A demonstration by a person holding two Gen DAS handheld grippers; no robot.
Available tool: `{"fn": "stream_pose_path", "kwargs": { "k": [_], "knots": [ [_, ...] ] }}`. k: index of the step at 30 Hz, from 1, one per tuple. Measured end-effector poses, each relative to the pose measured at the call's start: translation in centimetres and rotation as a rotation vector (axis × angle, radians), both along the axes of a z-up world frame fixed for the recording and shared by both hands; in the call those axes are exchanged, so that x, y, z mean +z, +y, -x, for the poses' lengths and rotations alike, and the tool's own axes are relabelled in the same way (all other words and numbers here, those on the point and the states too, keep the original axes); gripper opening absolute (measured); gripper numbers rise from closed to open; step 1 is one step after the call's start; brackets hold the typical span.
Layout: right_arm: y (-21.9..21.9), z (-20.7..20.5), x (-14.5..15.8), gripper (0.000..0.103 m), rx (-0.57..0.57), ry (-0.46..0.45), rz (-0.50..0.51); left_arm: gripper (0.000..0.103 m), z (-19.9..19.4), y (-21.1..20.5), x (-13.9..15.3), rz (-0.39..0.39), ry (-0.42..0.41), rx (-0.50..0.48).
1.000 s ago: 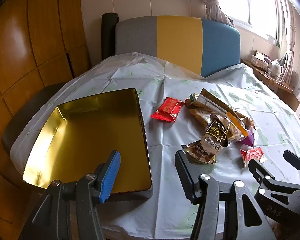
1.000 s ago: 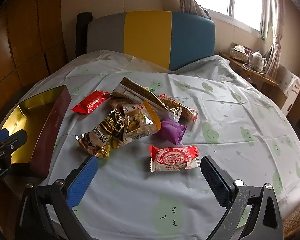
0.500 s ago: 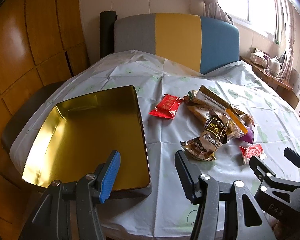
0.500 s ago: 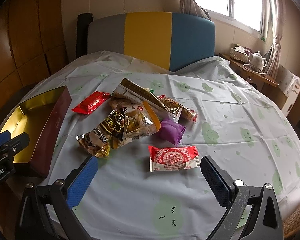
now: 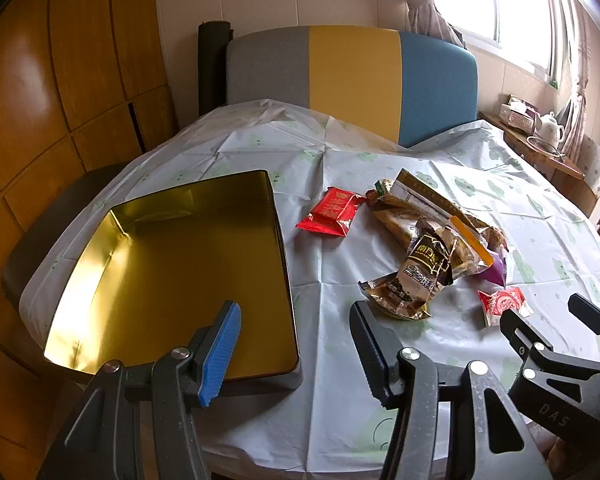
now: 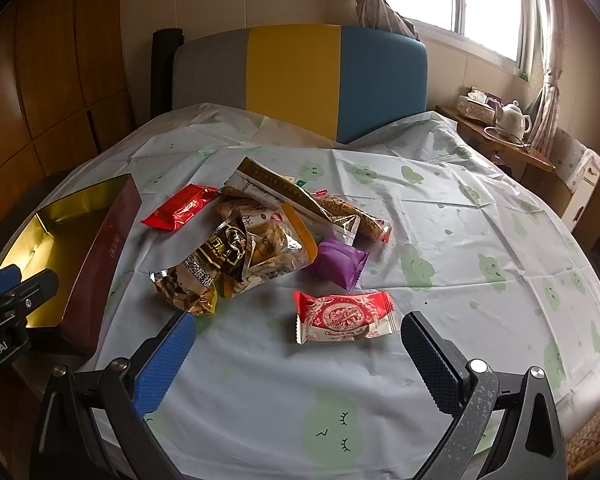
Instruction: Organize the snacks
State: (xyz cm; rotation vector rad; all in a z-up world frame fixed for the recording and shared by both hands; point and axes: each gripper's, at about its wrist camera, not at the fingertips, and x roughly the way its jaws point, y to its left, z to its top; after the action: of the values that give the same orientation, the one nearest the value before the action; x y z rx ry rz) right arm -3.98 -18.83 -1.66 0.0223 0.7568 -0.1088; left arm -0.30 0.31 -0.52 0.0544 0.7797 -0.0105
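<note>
Both grippers, left (image 5: pixel 296 344) and right (image 6: pixel 296 354), gape wide holding nothing, red-white packet (image 6: pixel 343 317) just ahead between right's fingers, its script unreadable, gold tin (image 5: pixel 172 276) before left's.

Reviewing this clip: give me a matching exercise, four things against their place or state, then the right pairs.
Things:
1. gold-lined tin
2. purple packet
3. red and white packet
4. plain red packet

Places or states:
A. nearest the right gripper, alone on the cloth
B. empty, at the table's left edge
C. between the tin and the pile
D. against the pile's right side

Pairs: 1-B, 2-D, 3-A, 4-C
</note>
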Motion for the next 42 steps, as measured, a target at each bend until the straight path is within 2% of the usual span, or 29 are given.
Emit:
{"fn": "stream_pose_path", "kwargs": {
  "k": [19,31,37,42],
  "knots": [
    [-0.2,-0.1,-0.1,0.103,-0.005,0.0,-0.003,0.058,0.0,-0.4,0.0,-0.002,0.005,-0.007],
    [-1.6,-0.7,0.6,0.103,-0.014,-0.013,-0.006,0.058,-0.4,-0.6,-0.5,0.012,0.037,-0.027],
    [-4.7,-2.6,2.1,0.103,-0.023,-0.016,-0.021,0.058,-0.5,-1.0,-0.8,0.028,0.051,-0.067],
    [-8.5,-5.6,3.2,0.103,0.004,0.028,-0.049,0.058,-1.3,-1.7,-1.4,0.131,0.123,-0.199]
  ]
}}
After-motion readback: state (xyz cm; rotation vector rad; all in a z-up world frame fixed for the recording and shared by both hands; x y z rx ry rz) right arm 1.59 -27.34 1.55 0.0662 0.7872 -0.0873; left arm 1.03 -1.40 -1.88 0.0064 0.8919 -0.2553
